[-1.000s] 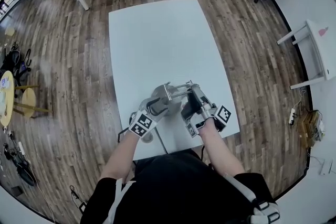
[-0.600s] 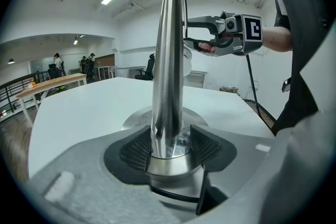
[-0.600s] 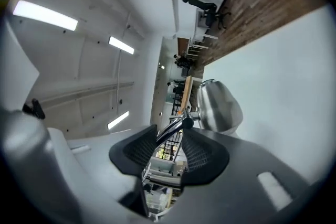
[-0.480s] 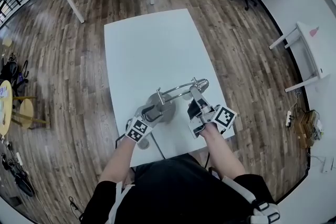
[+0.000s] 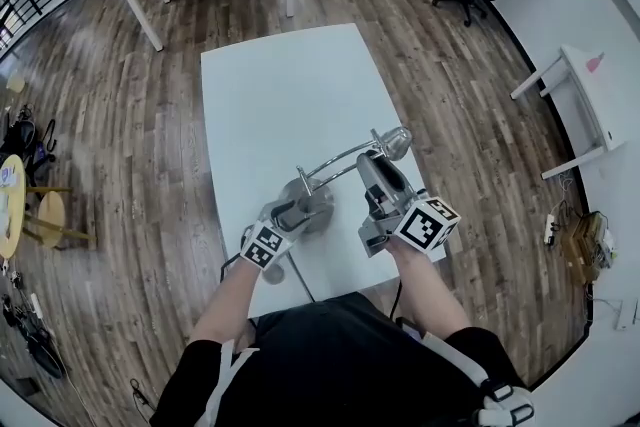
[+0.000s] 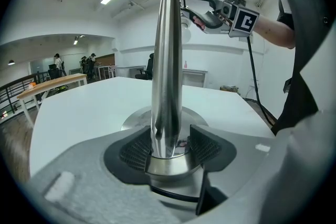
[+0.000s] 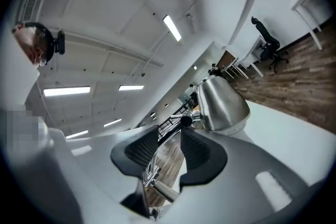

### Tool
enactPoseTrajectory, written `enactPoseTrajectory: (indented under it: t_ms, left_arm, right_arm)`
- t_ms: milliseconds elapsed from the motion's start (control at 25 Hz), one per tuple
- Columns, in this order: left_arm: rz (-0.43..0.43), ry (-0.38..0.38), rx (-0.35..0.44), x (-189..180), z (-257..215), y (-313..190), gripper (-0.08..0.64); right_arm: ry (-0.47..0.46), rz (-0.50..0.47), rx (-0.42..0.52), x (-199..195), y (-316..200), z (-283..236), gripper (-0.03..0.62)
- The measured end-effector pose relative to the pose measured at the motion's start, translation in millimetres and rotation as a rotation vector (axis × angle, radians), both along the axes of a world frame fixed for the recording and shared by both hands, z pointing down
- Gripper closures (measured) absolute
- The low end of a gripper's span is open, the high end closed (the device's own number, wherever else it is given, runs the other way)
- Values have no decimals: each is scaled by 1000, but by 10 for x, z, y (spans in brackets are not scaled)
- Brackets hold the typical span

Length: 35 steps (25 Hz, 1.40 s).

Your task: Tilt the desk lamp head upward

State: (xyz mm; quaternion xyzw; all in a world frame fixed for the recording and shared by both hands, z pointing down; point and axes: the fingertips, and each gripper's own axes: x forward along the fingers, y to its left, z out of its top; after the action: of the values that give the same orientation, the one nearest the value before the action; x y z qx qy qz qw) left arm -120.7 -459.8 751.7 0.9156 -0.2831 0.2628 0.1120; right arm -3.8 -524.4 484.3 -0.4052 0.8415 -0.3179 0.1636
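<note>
The desk lamp [image 5: 318,187] is standing on the near half of a white, smooth, rectangular surface [image 5: 280,85], which is sitting on a dark wood plank floor [image 5: 120,115]. The lamp is all polished metal. Its round, flat base [image 6: 132,119] is lying on the surface, and a tapering column [image 6: 167,55] is rising from the base, mirror-bright and ending in a small crossbar at the top. From there a thin wire-like arm [image 5: 340,161] is reaching out to the right, carrying the bell-shaped head [image 5: 393,142] at its far end, well above the surface.

The left tongs [image 5: 297,208] are pinching the foot of the column, just above the base. Their dark, grid-textured pads [image 6: 137,148] are sitting on either side of the shiny metal, though a sliver of gap seems to be showing at the right pad.

The right tongs [image 5: 373,163] are hovering level just beside the head and have just been narrowing. They are standing spread, with the arm's slim rods running through the gap close along one ribbed pad [image 7: 140,150]. The pads are not pressing on the rods. Beyond the tips, the head's rounded, brushed shell is gleaming, joined to the arm by a small dark knob [image 7: 185,119].
</note>
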Motion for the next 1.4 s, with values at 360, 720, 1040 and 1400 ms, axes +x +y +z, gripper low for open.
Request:
enactPoseTrajectory:
  t_ms: [360,720,1040,1400]
  left_arm:
    - [0,-2,2,16,5,-4,322]
    - [-2,4,-1,50,4,-5,324]
    - [-3,12,4,25,-4,-1,324]
    - [-5,26,5,14,-9,-11,325]
  right_arm:
    - [318,-77,231,-328,142,-419,469]
    - [501,-144,372,-648,277,-653,485]
    - [494,-240,471,-1096,442,-784,528]
    - [484,-268,488,-1207,476,-781,540]
